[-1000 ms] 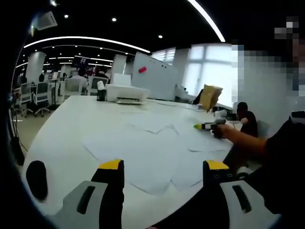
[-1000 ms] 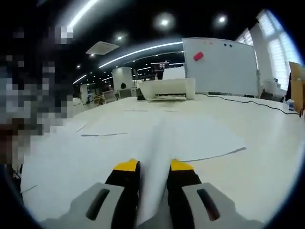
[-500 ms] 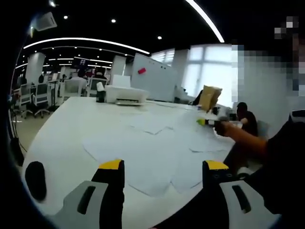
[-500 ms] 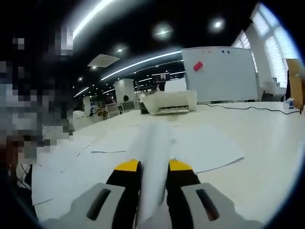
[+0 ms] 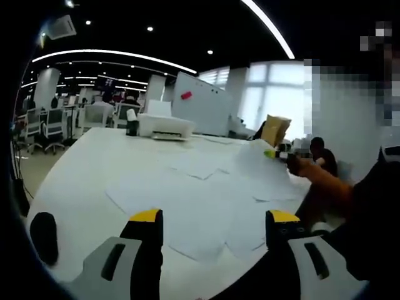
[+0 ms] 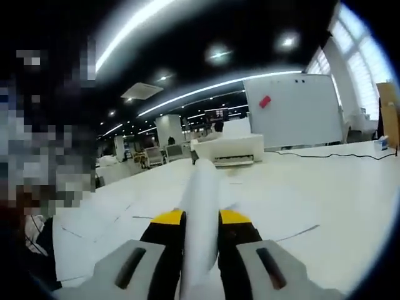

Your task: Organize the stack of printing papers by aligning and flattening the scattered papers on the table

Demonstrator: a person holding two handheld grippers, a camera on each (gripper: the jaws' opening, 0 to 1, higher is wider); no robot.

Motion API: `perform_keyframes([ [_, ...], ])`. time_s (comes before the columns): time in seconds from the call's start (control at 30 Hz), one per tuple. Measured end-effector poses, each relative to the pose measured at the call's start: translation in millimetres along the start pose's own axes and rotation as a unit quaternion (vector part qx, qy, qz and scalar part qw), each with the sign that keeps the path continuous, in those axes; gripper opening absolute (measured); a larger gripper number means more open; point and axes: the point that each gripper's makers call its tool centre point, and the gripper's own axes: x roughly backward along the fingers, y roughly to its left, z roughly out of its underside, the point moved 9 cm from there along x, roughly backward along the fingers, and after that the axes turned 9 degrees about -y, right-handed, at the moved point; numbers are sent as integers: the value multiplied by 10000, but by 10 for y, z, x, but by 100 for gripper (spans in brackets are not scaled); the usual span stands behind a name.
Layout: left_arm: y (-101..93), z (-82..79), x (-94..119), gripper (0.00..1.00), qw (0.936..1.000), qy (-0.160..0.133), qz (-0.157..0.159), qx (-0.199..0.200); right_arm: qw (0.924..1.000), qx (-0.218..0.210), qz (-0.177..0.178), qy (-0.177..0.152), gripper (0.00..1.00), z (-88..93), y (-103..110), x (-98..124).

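Note:
Several white printing papers (image 5: 187,203) lie scattered and overlapping on the white table (image 5: 81,181). My left gripper (image 5: 212,219) is open above the near table edge, with nothing between its yellow-tipped jaws. In the left gripper view my right gripper (image 5: 281,155) comes in from the right, holding one sheet (image 5: 259,164) lifted off the table. In the right gripper view that sheet (image 6: 200,206) curves up between the jaws, and my right gripper (image 6: 200,217) is shut on it. More sheets (image 6: 119,215) lie flat to the left.
A white printer (image 5: 165,124) stands at the far end of the table, also the printer (image 6: 231,150), with a whiteboard (image 5: 200,100) behind it. A cardboard box (image 5: 276,128) and a seated person (image 5: 320,156) are at far right. A black cable (image 6: 325,155) crosses the table. Office chairs (image 5: 53,122) stand at left.
My right gripper has risen with the pinched sheet, so the paper now stands higher off the table. The left gripper has stayed where it was, still open.

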Motion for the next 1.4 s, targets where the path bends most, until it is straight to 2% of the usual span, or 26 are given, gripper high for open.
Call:
perform_keyframes([
  [0.47,57,-6,-145,70,10000,-45,76,-37,9997,68,-168,-136,15,-182,159,87],
  [0.9,72,7,-190,72,9999,-94,105,-54,9989,221,-333,-251,14,-380,333,173],
  [1.4,19,-9,-419,75,9977,-412,533,75,9937,707,-773,-405,14,-764,659,271],
])
